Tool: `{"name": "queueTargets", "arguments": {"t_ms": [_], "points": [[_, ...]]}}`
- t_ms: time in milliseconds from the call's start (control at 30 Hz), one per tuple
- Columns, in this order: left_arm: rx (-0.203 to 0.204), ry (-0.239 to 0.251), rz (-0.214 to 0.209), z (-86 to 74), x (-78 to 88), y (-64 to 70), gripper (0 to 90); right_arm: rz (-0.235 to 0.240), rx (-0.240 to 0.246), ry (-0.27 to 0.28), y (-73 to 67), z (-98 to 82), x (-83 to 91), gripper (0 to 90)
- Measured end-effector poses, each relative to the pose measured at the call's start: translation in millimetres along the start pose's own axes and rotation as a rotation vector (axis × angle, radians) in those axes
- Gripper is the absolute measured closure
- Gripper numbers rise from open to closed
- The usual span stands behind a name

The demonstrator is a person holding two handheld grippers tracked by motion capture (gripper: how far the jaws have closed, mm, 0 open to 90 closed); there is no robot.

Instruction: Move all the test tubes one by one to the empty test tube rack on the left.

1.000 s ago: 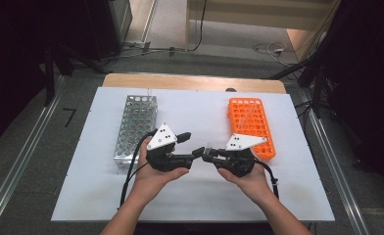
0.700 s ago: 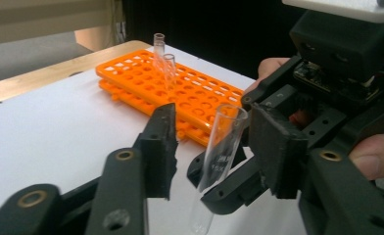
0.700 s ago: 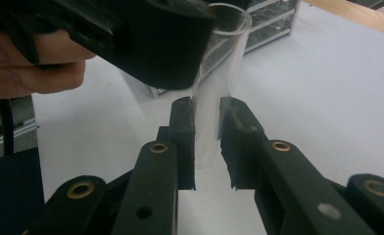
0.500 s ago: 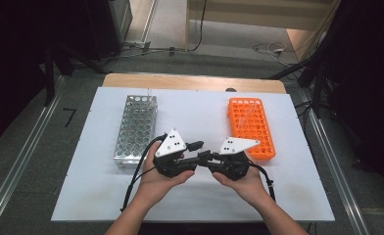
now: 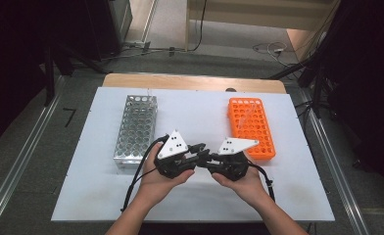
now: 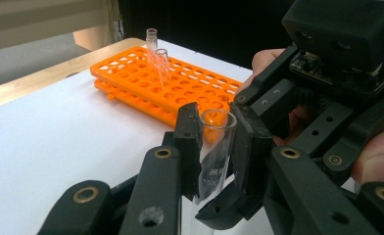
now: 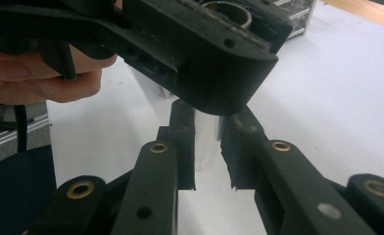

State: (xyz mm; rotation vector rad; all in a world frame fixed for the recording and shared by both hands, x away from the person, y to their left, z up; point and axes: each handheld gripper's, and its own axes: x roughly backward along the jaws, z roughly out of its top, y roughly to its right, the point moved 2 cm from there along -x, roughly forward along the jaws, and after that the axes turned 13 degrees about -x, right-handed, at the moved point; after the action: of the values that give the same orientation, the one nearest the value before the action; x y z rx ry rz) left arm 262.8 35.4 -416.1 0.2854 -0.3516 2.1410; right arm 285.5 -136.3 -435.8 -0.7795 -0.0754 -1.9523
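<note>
We see a white rectangular table top (image 5: pixel 102 196) filling the centre of the high view, bare in the middle so both hands can meet there. Upper left of it sits a silver metal rack w/ round holes (image 5: pixel 135 129); upper right, an orange plastic rack w/ a hole grid (image 5: pixel 251 127). They lie well apart, prob. as source and target for tubes. Two clear glass tubes (image 6: pixel 156 56) stand tilted in the orange rack's far end, upper centre of the left gripper view.

Lower centre of the high view, the left gripper (image 5: pixel 198 152) and right gripper (image 5: pixel 204 161) point at each other, tips just about touching: a hand-over, we judge. The left's jaws have just been closing, and in its own view they press on a small clear glass test tube (image 6: pixel 213 152) near its open rim. The right gripper's jaws (image 7: pixel 207 144) are clamped on the same tube lower down, so it's upright and held by both at once, above the table btw. the racks. Double grip prob. keeps it from slipping during the pass.
</note>
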Motion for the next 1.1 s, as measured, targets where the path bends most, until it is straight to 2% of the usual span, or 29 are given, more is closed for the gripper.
{"name": "queueTargets", "arguments": {"t_ms": [167,233,367,400,567,667,800,1100], "points": [[-0.002,-0.001,0.007,0.1,1.0,-1.1,76.0,0.009,-0.009,0.0,0.5,0.1,-0.4,73.8],[0.0,0.003,0.01,0.6,1.7,-1.9,76.0,0.019,-0.009,0.001,0.5,0.2,-0.4,70.2],[0.015,0.013,0.018,1.8,4.2,-5.4,76.1,0.04,0.003,0.01,0.6,0.2,1.2,53.9],[0.018,0.013,0.023,2.1,5.1,-6.4,76.1,0.033,0.009,0.017,0.7,0.6,2.3,48.8],[0.033,0.025,0.042,4.1,10.3,-13.4,76.2,0.005,0.01,0.042,3.6,2.8,8.7,16.1],[0.036,0.028,0.055,5.2,13.7,-17.7,76.2,0.008,0.009,0.052,6.6,2.5,13.2,1.2],[0.04,0.03,0.07,6.1,19.0,-25.5,76.2,0.035,-0.013,0.076,14.5,1.2,23.4,0.0],[0.052,0.035,0.112,7.2,32.5,-48.7,76.2,-0.019,-0.032,0.117,31.5,-2.2,46.4,0.0]]}}
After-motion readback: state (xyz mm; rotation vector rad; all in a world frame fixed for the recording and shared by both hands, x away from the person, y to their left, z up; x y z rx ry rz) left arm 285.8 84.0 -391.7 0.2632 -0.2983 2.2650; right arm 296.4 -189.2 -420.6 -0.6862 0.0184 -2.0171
